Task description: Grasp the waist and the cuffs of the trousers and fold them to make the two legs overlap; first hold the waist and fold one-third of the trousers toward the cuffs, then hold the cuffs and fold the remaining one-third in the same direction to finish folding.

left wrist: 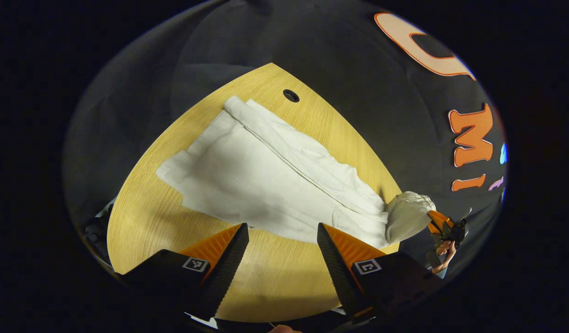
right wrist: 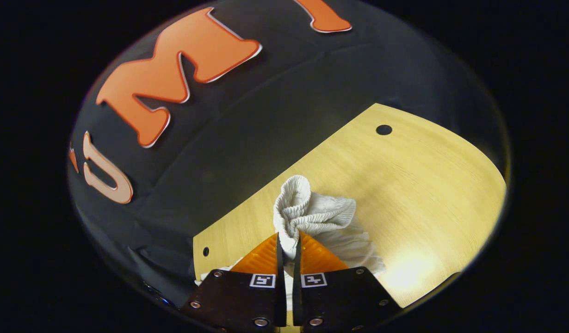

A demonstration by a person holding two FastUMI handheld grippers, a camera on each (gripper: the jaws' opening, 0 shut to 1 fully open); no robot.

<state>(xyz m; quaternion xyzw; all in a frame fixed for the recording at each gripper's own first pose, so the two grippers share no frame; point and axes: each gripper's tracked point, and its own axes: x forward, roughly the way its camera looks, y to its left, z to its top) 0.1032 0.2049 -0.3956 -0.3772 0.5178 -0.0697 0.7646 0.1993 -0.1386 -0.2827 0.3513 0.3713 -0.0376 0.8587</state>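
The white cotton trousers [left wrist: 266, 180] lie spread along the pale wooden table [left wrist: 145, 231], legs stretched toward the far end near a small round black hole in the tabletop [left wrist: 291, 95]. In the left gripper view, the left claw [left wrist: 282, 231] hovers above the near long edge of the trousers with its two fingers spread wide apart, holding nothing and touching nothing; bare table shows between them. At the right end of the cloth, the gathered elastic waist [left wrist: 408, 215] is lifted off the table edge into a rounded bunch, and just beyond it the other claw and the hand holding it are seen, small and partly hidden by the fabric.

In the right gripper view, the right claw [right wrist: 288, 249] has its fingers pressed nearly together, pinching the ribbed waistband [right wrist: 296, 208] of the trousers between them. The band rises above the fingertips in a twisted fold, with the rest of the gathered cloth hanging to the right over the table [right wrist: 428, 185]. Another round hole [right wrist: 383, 130] sits near the table's far corner.
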